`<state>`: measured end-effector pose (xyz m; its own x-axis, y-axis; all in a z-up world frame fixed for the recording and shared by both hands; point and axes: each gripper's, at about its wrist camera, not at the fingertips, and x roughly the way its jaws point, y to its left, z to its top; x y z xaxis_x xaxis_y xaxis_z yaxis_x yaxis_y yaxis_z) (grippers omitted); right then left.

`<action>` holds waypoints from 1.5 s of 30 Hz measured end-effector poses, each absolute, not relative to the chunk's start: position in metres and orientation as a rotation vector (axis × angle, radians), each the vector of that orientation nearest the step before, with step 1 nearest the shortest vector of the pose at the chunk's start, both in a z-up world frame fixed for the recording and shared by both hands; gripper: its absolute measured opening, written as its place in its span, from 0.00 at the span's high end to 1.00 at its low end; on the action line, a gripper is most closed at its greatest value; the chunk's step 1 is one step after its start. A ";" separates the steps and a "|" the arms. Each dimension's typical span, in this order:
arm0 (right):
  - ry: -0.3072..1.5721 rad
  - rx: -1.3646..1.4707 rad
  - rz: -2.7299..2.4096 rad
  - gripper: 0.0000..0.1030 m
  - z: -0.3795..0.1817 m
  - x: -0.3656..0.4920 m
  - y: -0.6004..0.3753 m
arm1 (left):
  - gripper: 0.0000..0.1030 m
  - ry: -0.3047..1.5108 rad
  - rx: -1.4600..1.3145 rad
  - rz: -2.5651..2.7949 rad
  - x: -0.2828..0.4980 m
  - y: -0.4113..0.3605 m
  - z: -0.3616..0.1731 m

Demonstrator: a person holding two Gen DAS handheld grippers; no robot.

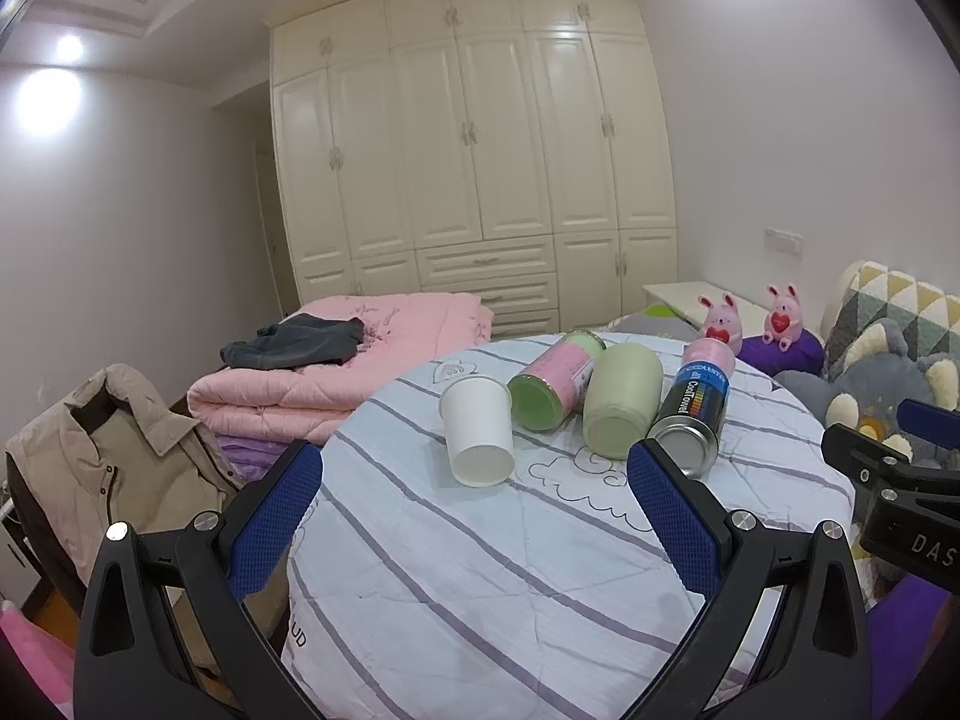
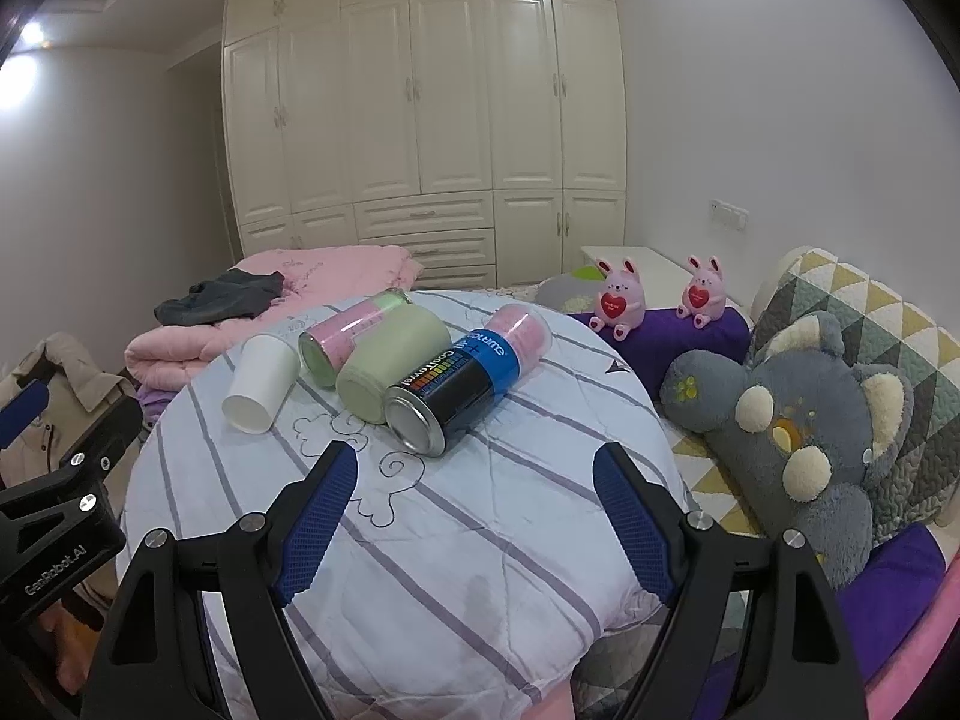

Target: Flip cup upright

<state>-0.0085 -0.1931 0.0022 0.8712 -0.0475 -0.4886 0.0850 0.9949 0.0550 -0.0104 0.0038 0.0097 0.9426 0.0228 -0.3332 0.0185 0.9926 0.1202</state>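
Observation:
Several containers lie on their sides on a striped quilt (image 1: pixel 480 570) (image 2: pixel 480 540). From the left: a white paper cup (image 1: pixel 477 429) (image 2: pixel 261 381), a pink-and-green can (image 1: pixel 555 381) (image 2: pixel 345 339), a pale green cup (image 1: pixel 621 399) (image 2: pixel 393 363) and a black-and-blue CoolTowel can (image 1: pixel 693 414) (image 2: pixel 465 384). My left gripper (image 1: pixel 474 468) is open and empty, short of the white cup. My right gripper (image 2: pixel 474 468) is open and empty, just short of the CoolTowel can.
A folded pink blanket (image 1: pixel 336 360) with dark clothes (image 1: pixel 294 342) lies behind the quilt on the left. A beige jacket (image 1: pixel 102 456) hangs at the left. Two pink plush rabbits (image 2: pixel 621 297), a grey plush toy (image 2: pixel 798 432) and a patterned pillow (image 2: pixel 870 312) sit at the right.

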 end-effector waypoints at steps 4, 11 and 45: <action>0.515 0.091 -0.064 0.20 0.000 -0.008 -0.194 | 0.00 0.335 0.134 -0.002 -0.012 0.001 0.010; 0.523 0.102 -0.060 0.20 -0.001 -0.005 -0.196 | 0.00 0.341 0.132 -0.008 -0.012 0.003 0.008; 0.818 0.178 0.035 0.20 0.003 0.115 -0.174 | 0.00 0.621 0.149 -0.105 0.117 0.026 0.006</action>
